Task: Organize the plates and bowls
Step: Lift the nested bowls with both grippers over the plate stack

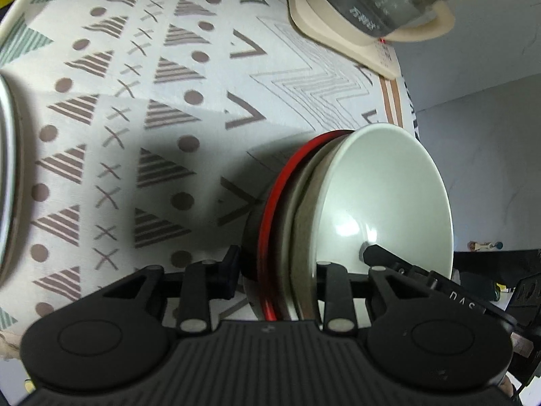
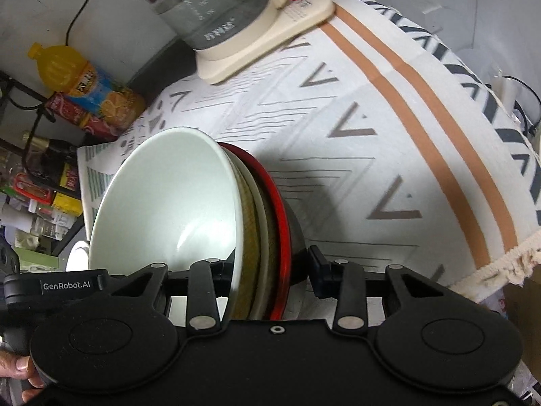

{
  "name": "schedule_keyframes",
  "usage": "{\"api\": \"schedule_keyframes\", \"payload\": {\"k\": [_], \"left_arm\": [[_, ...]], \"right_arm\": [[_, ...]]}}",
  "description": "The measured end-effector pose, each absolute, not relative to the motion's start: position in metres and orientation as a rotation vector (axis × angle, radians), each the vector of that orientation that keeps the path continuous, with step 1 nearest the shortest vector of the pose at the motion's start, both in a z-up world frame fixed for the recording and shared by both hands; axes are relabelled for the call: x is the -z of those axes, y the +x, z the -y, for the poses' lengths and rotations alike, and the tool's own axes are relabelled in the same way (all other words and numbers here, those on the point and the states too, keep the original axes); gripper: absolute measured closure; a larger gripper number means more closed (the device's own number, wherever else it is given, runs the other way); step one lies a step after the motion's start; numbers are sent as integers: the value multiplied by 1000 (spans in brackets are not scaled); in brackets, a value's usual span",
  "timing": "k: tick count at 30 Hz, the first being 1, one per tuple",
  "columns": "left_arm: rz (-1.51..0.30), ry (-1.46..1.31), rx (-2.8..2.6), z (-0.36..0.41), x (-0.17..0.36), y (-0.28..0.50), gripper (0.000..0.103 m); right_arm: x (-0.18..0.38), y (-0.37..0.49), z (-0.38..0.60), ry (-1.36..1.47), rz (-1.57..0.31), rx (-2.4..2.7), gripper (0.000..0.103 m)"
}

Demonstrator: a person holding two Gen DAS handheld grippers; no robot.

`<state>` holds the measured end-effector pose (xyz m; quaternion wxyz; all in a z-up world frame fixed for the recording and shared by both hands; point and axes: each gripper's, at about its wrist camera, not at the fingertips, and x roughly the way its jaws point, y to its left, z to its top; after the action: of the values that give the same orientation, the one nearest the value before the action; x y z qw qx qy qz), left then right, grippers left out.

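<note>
1. A nested stack of bowls (image 1: 372, 209) is seen held on edge above the worktop (image 1: 135, 108), which is covered by a patterned cloth.
2. The stack is made up of a pale green bowl (image 2: 169, 209) on the open side, an olive patterned bowl (image 2: 248, 253) behind it, then a red-rimmed bowl (image 2: 282, 223) with a dark outside.
3. The left tongs (image 1: 297, 257) are closed on the stack's rim: one finger is pressed against the dark outside, the other is set inside the pale green bowl (its tip is visible against the glaze).
4. The right tongs (image 2: 270, 260) are likewise clamped across the same stack from the opposite side, with one finger inside the pale green bowl and one against the dark outer wall.
5. A glass kettle (image 2: 216, 10) on a cream base is seen at the far end of the worktop.
6. A yellow drink bottle (image 2: 84, 77) is seen lying beyond the cloth's edge in the right wrist view.
7. The rim of another dish (image 1: 8, 176) is visible at the left edge of the left wrist view.
</note>
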<state>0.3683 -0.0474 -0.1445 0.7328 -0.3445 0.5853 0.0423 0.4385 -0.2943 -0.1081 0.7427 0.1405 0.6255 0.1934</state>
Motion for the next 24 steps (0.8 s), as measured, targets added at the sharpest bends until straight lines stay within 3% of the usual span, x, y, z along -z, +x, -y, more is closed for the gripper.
{"api": "schedule_keyframes", "payload": {"k": [24], "left_arm": [[-1135,-842,-237,-47,101,311,73]], "right_arm": [[72,434,187,221,-1316,-634,65]]}}
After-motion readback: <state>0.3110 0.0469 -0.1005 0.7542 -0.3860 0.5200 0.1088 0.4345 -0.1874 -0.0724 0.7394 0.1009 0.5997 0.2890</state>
